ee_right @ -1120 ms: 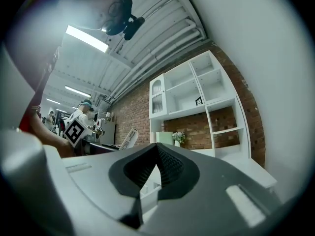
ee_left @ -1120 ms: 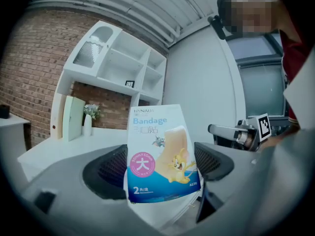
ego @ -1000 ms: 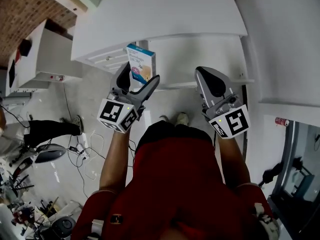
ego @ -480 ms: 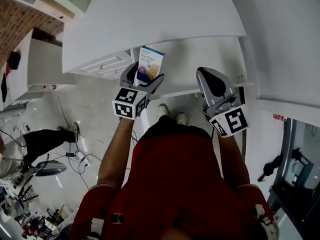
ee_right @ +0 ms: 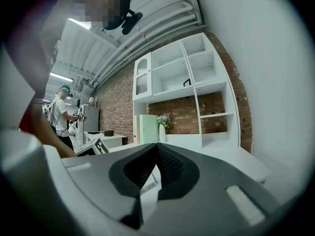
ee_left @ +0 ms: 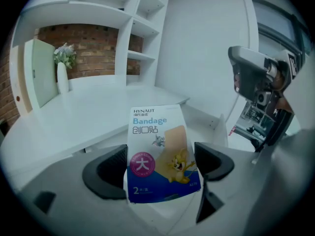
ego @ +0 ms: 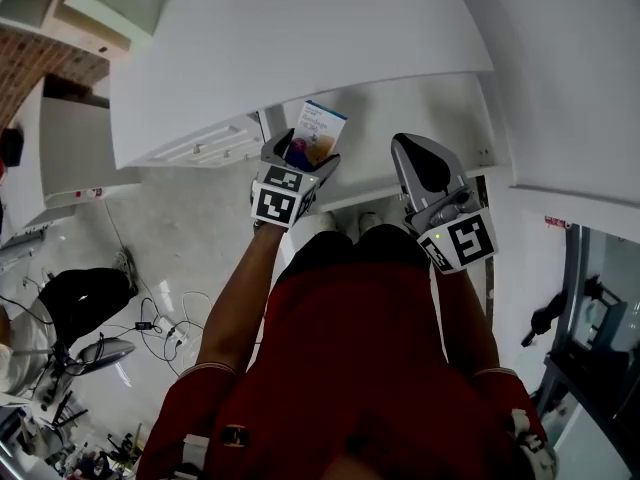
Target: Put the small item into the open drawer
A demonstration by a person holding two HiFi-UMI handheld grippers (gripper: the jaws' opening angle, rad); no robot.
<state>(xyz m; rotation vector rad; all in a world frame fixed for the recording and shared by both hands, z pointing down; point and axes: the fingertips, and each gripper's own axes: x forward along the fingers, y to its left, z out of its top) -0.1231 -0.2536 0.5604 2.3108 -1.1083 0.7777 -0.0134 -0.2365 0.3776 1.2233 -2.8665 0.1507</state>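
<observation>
At 9 o'clock of the open white drawer (ego: 420,113), left tool (ee_left: 157,168) pinches blue-and-white bandage box (ee_left: 158,146); release remains; right tool (ee_right: 156,168) pressed together.

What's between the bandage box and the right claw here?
Nothing: in the head view, only bare white drawer surface separates the bandage box, gripped by the left claw, from the right claw.

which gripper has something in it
The left gripper: its jaws are clamped on the bandage box. The right gripper has its jaws shut together with nothing between them.
</observation>
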